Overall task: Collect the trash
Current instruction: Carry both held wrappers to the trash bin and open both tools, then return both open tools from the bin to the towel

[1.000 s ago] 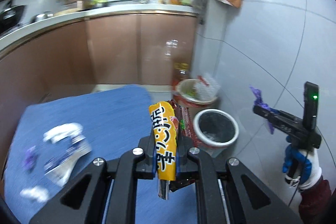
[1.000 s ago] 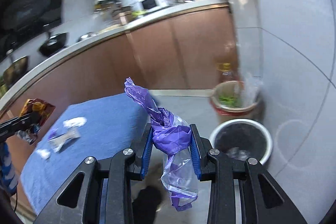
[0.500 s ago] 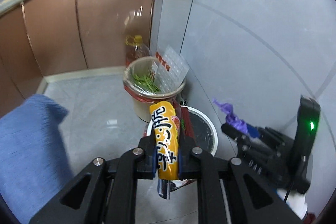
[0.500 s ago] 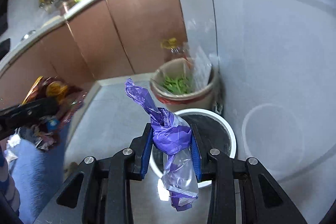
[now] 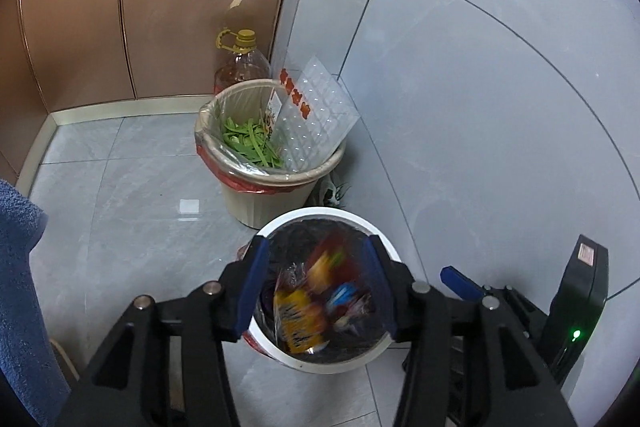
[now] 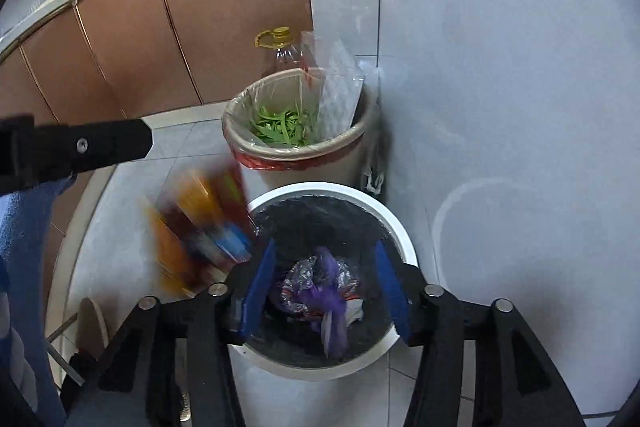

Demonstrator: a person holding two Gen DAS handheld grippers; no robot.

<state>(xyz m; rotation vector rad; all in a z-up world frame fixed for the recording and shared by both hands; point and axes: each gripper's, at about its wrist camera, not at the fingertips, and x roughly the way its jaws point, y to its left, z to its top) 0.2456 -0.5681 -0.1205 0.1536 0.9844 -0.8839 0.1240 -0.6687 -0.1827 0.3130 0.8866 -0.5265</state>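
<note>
Swung from blue cloth to over white bin, left gripper and right gripper opening, snack wrappers and purple bag dropping straight below into it.

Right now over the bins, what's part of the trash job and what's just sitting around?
Job: snack wrappers dropping from the opening left gripper; purple bag below the opening right gripper; white bin.

Lying about: beige bin with greens, oil bottle, blue cloth.
</note>
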